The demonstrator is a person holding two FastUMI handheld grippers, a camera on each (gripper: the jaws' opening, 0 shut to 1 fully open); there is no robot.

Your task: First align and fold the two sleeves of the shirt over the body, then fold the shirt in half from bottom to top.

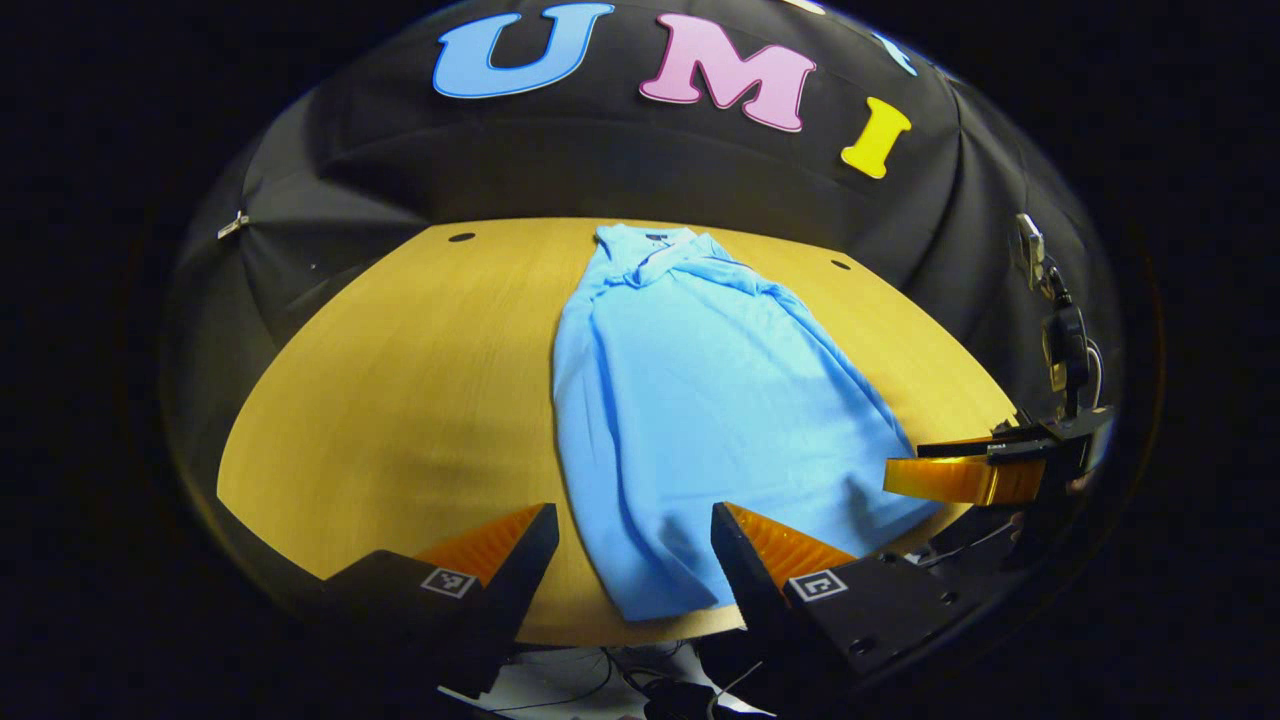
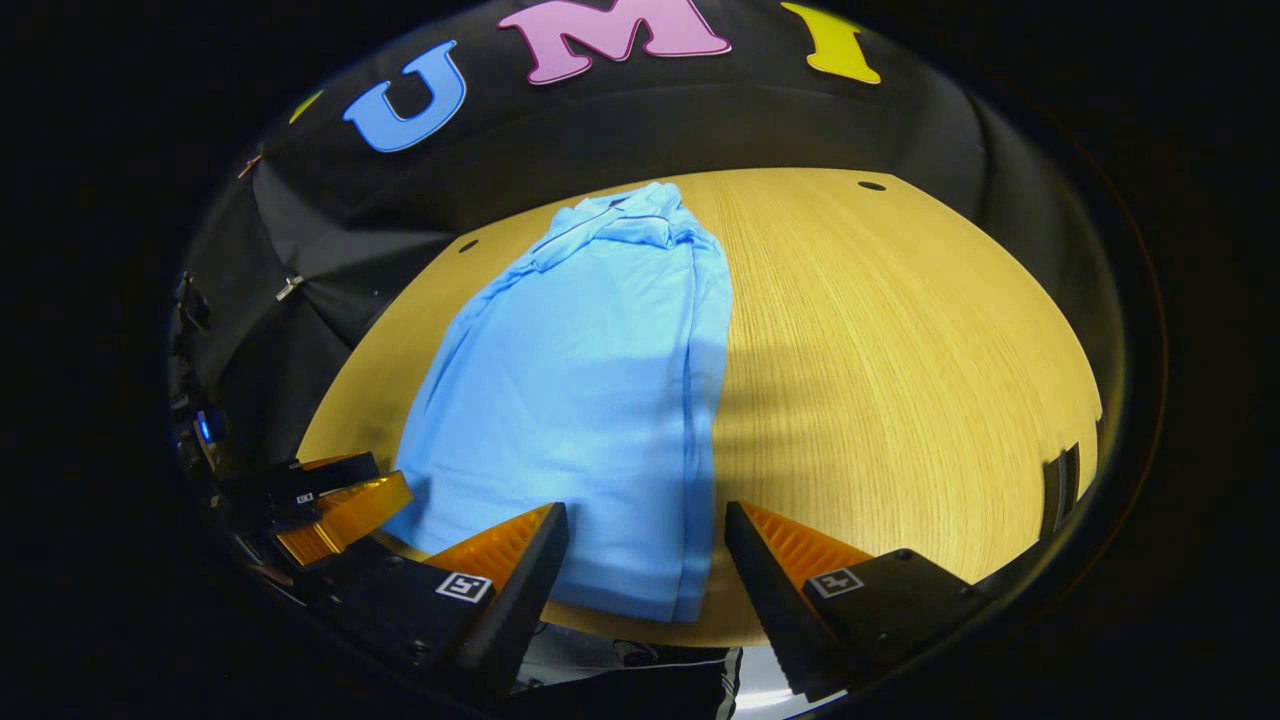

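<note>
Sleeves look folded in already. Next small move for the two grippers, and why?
Probably lower both grippers onto the hem corners. The shirt lies as a narrow strip on the table, sleeves folded over the body, collar far, hem at the near edge. The left gripper and right gripper are open above that hem, holding nothing, so the bottom-to-top fold seems next.

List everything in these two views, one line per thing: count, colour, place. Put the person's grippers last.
Light blue shirt: one, light blue, lying lengthwise on the table, collar at the far end, sleeves already folded over the body, hem at the near edge.
Round-ended wooden table: one, yellow-tan wood, under the shirt.
Small dark holes in the tabletop: two, dark, near the far edge.
Left gripper: one, open, over the shirt's hem.
Right gripper: one, open, over the hem.
</note>
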